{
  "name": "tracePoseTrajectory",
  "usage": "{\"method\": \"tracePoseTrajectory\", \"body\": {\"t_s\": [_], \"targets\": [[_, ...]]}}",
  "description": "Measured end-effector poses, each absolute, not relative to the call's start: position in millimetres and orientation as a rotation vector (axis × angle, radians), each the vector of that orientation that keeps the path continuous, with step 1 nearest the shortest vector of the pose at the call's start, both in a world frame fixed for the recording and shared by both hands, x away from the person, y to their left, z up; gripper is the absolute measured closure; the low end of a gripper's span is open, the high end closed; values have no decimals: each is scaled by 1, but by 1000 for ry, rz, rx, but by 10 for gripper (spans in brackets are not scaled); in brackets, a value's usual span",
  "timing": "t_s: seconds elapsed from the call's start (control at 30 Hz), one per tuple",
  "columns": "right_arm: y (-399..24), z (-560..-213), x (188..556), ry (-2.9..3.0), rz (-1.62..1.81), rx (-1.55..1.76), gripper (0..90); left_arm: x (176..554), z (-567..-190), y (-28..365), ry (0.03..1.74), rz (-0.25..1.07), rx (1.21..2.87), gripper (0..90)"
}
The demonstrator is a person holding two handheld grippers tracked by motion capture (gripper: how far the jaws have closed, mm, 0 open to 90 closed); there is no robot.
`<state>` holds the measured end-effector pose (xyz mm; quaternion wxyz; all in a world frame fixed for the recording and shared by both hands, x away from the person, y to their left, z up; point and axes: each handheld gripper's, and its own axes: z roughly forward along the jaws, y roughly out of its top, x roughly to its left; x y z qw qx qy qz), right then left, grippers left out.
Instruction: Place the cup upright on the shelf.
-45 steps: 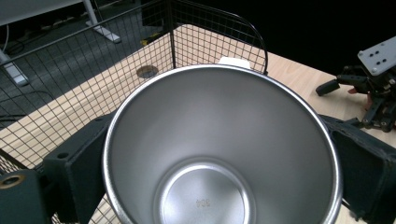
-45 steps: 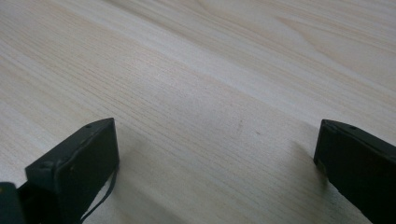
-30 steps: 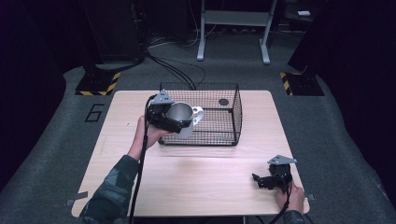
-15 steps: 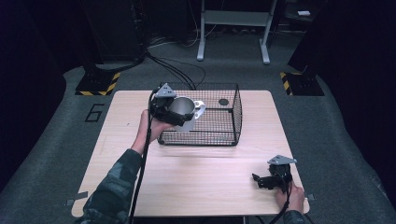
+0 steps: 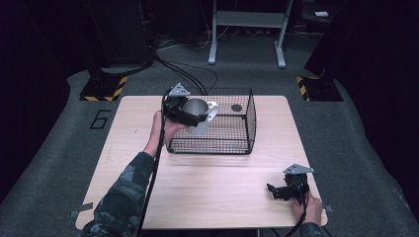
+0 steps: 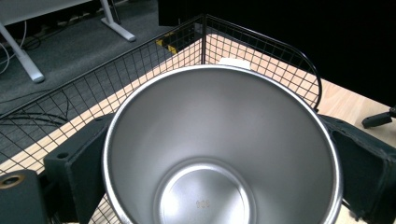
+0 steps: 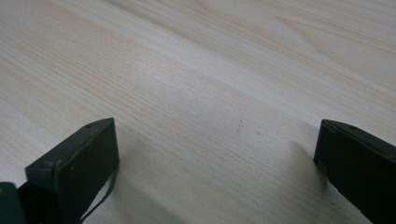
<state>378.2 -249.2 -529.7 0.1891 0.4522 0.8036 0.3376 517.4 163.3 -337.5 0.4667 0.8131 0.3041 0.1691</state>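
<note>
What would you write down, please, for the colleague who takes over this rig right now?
Left gripper: shut on the steel mug, one jaw on each side of it, held in the air over the left end of the wire basket.
Right gripper: open, holding nothing, low over the wooden table near its front right corner.
Basket: on the table's far half, with a small dark round object inside, too small to identify.
Done: mug lifted above the basket.
Left: probably lower the mug into the basket and release it.

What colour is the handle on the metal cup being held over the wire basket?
White, on the silver metal cup; the handle shows best in the high view.
</note>
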Motion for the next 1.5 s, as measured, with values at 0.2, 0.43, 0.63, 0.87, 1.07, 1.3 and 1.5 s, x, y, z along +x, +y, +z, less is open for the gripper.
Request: {"method": "tracePoseTrajectory", "body": {"t_s": [0.2, 0.43, 0.63, 0.87, 1.07, 1.3, 1.5], "targets": [[-249, -530, 378, 2261, 946, 1268, 0, 525, -340, 160, 755, 430, 2006, 62], [-249, -530, 378, 2258, 950, 1275, 0, 535, -345, 158, 784, 433, 2009, 62], [-249, -530, 378, 2259, 949, 1272, 0, 545, -352, 153, 813, 438, 2023, 62], [-249, -530, 378, 2259, 950, 1271, 0, 554, -360, 148, 839, 429, 2023, 62], [-249, -530, 378, 2261, 946, 1271, 0, 563, -369, 146, 862, 428, 2039, 62], [-250, -530, 378, 2262, 945, 1265, 0, 570, -377, 142, 879, 421, 2057, 62], [-250, -530, 378, 2262, 945, 1265, 0, 575, -382, 139, 888, 417, 2063, 62]]}}
